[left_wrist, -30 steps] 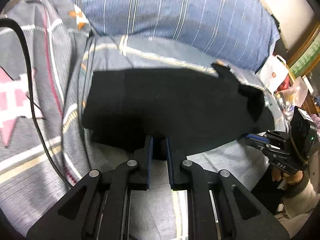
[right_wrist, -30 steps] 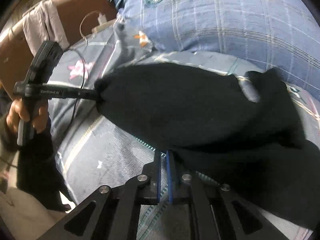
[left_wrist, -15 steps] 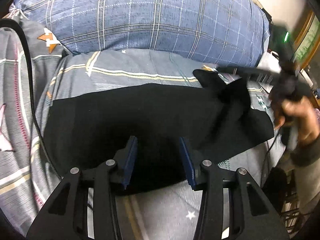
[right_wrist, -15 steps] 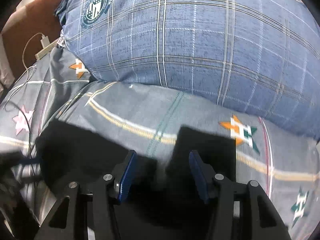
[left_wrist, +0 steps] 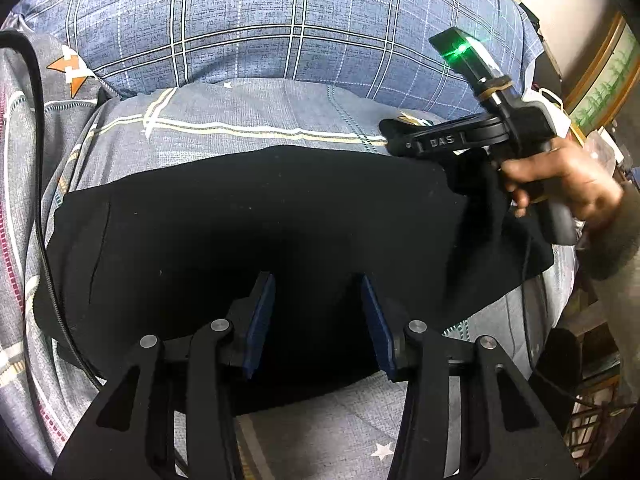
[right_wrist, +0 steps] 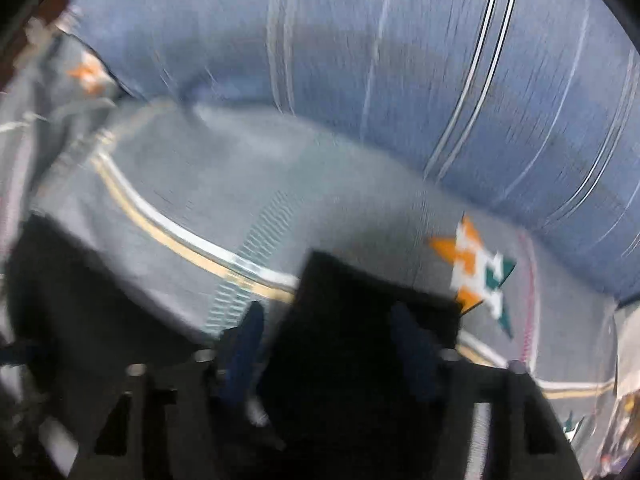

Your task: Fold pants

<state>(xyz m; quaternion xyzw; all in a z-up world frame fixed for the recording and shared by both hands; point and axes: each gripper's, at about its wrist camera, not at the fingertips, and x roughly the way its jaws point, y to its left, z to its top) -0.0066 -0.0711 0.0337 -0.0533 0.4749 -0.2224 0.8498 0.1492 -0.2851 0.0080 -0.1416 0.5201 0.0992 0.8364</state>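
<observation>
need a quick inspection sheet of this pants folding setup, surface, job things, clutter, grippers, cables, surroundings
surface: grey patterned bedsheet with stripes and star prints; the black pants lie on it.
job's things: black pants spread out flat, one end bunched at the right under the other gripper.
clutter: nothing seen on the sheet besides the pants.
grippers: left gripper jaws opening, apart above the pants, pads not pressing the cloth. Right gripper jaws closing, dark cloth between them, view blurred; a hand holds its handle.
cables: black cable runs down the left side of the bed.
surroundings: large blue plaid pillow behind the pants; framed picture at far right.
</observation>
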